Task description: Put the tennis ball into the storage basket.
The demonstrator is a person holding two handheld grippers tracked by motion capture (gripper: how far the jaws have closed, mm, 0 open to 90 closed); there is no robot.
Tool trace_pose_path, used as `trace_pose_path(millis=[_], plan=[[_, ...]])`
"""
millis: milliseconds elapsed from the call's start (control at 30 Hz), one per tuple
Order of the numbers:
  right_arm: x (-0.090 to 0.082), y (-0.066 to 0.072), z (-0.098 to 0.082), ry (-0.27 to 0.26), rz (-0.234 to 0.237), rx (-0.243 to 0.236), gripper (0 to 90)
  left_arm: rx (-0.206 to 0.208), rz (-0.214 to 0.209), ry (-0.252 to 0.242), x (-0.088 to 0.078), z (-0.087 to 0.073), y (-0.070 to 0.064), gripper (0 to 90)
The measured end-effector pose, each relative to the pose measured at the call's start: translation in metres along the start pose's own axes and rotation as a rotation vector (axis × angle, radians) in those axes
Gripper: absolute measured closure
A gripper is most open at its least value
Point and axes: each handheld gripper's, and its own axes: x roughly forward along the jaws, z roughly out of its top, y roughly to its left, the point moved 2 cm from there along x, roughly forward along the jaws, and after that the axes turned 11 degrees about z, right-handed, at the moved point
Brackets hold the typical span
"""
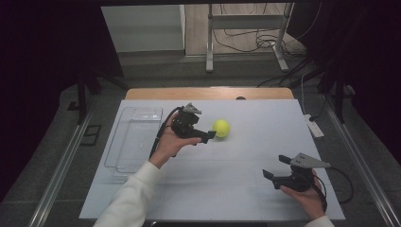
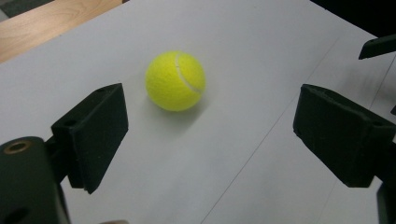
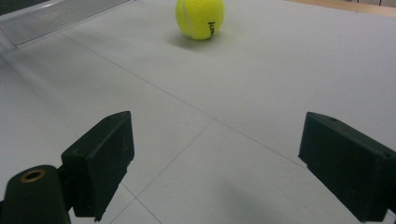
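A yellow tennis ball lies on the white table top, a little back of centre. My left gripper is just left of the ball and points at it, jaws open. In the left gripper view the ball sits ahead of the open left gripper, beyond the tips and nearer the left jaw, untouched. My right gripper is held near the front right of the table, open and holding nothing. In the right gripper view the ball lies far ahead of the open right gripper.
A clear plastic tray stands at the left side of the table, its edge showing in the right gripper view. A jaw of the other gripper pokes in at the upper right of the left gripper view. A wooden edge runs along the table's back.
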Motion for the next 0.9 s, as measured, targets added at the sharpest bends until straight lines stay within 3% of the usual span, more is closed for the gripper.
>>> trace_pose_path(millis=[900], plan=[[0.000, -0.001, 0.000, 0.005, -0.005, -0.001, 10.8, 0.022, -0.007, 0.026, 0.021, 0.017, -0.001, 11.4]])
